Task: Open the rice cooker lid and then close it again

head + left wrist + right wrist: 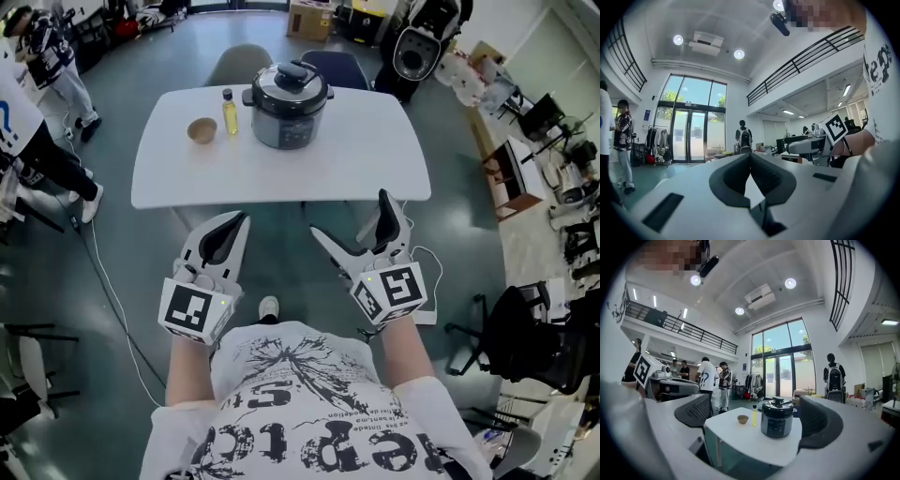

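The left gripper (pixel 240 219) is hovering pinched together, the right gripper (pixel 349 214) gaping wide, both empty; lid-opening is likely just beginning, calling for a reach across the worktop (pixel 375 159) to the rice cooker lid (pixel 291 82).

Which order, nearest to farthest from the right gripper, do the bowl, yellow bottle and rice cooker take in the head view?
1. rice cooker, mid-table, closest to the right gripper.
2. yellow bottle, just left of the cooker.
3. bowl, farthest left.
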Demonstrator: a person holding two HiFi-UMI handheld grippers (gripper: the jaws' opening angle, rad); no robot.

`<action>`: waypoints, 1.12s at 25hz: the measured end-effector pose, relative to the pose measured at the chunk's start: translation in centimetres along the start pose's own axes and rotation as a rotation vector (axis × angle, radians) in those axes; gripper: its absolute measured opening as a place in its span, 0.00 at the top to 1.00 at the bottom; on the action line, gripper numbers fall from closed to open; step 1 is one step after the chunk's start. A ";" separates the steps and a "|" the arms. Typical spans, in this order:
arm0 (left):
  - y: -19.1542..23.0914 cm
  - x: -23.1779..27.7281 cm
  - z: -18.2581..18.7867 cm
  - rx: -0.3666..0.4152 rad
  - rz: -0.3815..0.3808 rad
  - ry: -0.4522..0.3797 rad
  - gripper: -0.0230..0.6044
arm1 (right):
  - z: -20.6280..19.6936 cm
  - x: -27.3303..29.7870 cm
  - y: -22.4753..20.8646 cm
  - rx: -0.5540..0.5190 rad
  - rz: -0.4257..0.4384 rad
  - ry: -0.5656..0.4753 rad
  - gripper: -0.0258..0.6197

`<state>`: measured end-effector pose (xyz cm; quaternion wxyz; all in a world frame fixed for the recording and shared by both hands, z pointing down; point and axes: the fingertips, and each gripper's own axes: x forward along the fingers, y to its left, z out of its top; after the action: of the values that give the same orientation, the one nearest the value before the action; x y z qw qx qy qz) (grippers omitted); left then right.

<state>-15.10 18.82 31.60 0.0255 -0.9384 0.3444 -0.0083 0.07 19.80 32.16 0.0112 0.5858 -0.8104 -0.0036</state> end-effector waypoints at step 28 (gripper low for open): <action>26.5 31.5 -3.3 0.021 0.084 0.011 0.94 | -4.8 42.2 -17.8 -0.084 0.245 0.317 0.12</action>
<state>-8.32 -21.90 33.42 0.0338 -0.9228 0.3833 -0.0162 3.86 -25.87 37.22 0.1631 0.4753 -0.8628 0.0562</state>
